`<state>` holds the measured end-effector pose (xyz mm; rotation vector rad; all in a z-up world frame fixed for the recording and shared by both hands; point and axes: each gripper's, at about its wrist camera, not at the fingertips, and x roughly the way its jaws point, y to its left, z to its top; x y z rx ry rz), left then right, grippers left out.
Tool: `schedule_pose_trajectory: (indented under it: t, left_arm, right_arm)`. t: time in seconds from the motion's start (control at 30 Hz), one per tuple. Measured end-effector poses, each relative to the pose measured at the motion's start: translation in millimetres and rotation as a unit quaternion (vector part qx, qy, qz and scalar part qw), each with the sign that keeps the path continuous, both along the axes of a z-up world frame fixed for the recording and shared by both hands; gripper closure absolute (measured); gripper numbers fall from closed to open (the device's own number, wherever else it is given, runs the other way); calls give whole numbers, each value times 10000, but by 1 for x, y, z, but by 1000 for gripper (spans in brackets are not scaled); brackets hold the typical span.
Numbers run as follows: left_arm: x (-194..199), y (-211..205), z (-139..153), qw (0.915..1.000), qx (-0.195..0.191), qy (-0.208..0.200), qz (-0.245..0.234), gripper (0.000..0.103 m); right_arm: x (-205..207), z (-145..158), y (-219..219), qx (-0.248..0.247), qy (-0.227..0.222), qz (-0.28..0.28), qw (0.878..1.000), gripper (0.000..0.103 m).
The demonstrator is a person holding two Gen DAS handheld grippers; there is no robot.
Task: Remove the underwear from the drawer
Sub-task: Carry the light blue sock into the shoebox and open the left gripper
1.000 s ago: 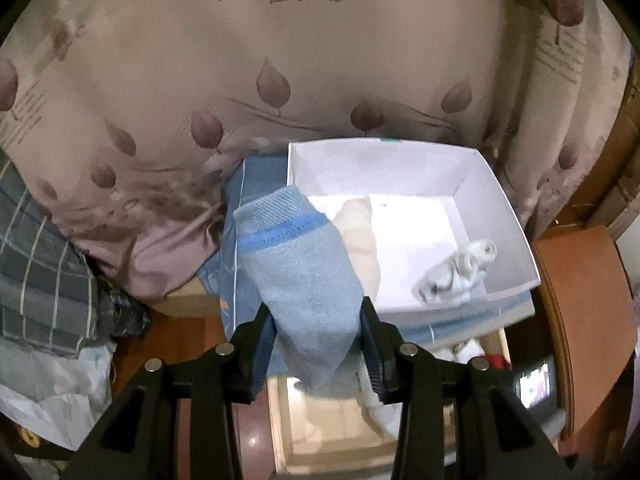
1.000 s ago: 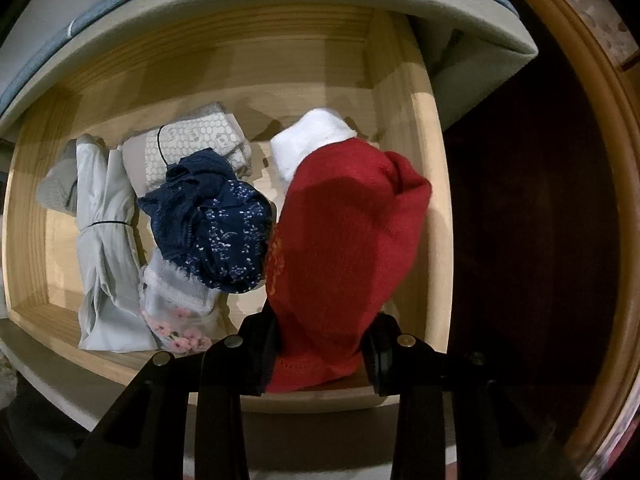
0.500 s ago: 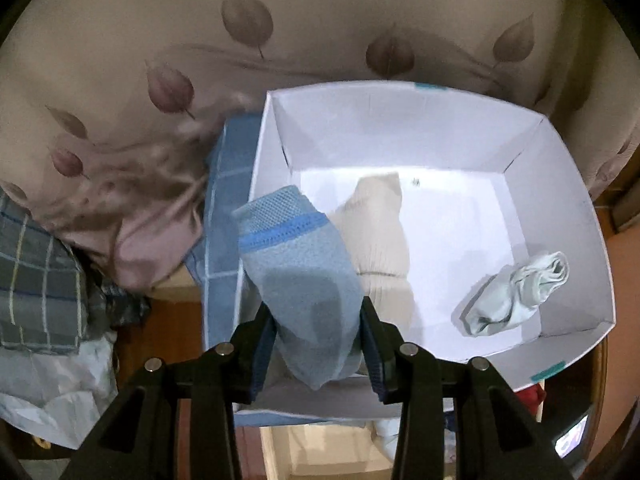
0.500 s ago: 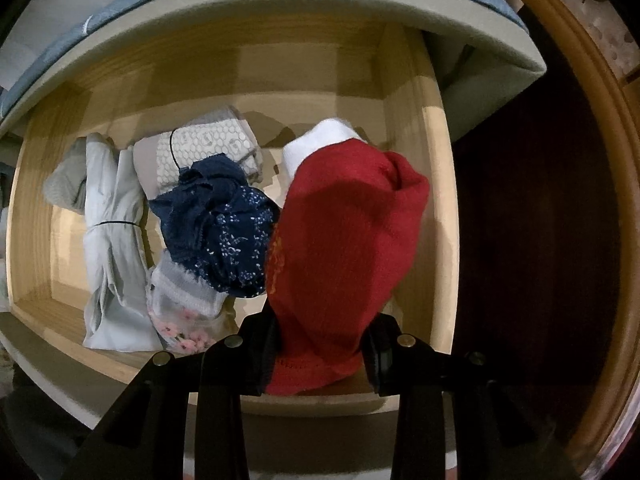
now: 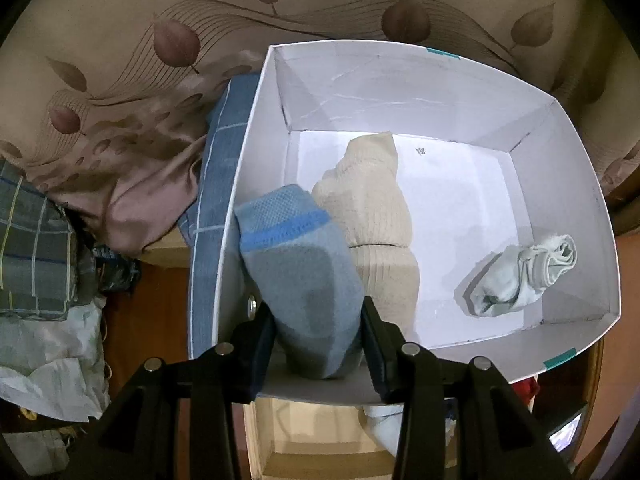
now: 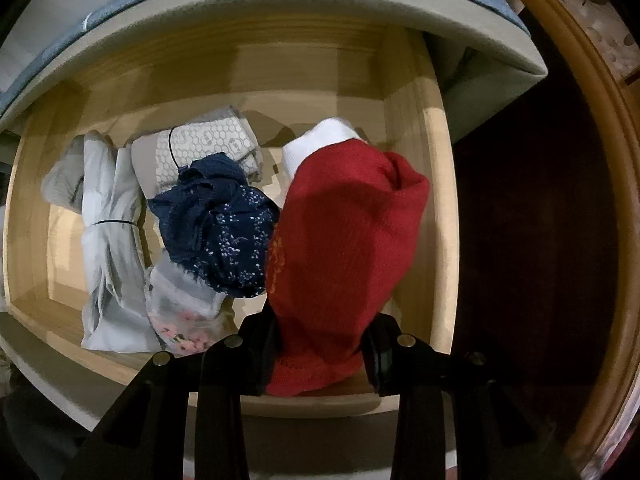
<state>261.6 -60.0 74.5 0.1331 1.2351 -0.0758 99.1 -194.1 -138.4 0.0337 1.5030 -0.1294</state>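
In the left wrist view a blue knit underwear piece (image 5: 300, 280) sits between the pads of my left gripper (image 5: 318, 332), whose jaws are opening. It hangs over the near left corner of a white box (image 5: 400, 80), against a cream garment (image 5: 372, 208). A rolled pale green garment (image 5: 520, 276) lies at the box's right. In the right wrist view my right gripper (image 6: 320, 344) is shut on a red knit garment (image 6: 344, 248) above the wooden drawer (image 6: 416, 160), pointing straight down. Navy floral underwear (image 6: 216, 232) lies beside it.
The drawer also holds a tied pale grey bundle (image 6: 108, 240), a honeycomb-print piece (image 6: 200, 148), a sheer floral piece (image 6: 180, 320) and a white item (image 6: 320, 140). Leaf-print fabric (image 5: 120, 80), blue checked cloth (image 5: 216, 168) and plaid cloth (image 5: 32, 248) flank the box. Dark wood (image 6: 540, 240) borders the drawer's right.
My left gripper has dropped toward the white box with the blue piece, which now reaches inside its near left corner. The right gripper and the red garment have stayed put.
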Motion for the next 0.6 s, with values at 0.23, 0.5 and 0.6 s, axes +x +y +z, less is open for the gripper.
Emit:
schedule_pose_trajectory:
  t: [0.23,0.5,0.6]
  left_arm:
    - [-2,2,4,9999,-119,-70,30,59]
    - [-10,7,33,9976,-567,-402,-10,50]
    - [-20,10,50,9955,-704,-624,-81,49]
  right_arm:
    - [1,-2,4,-111,25,64,9999,70]
    - [2,-7,8,-192,29,90,9998,70]
    - [2,-8,10,-256,40,110,9996,70]
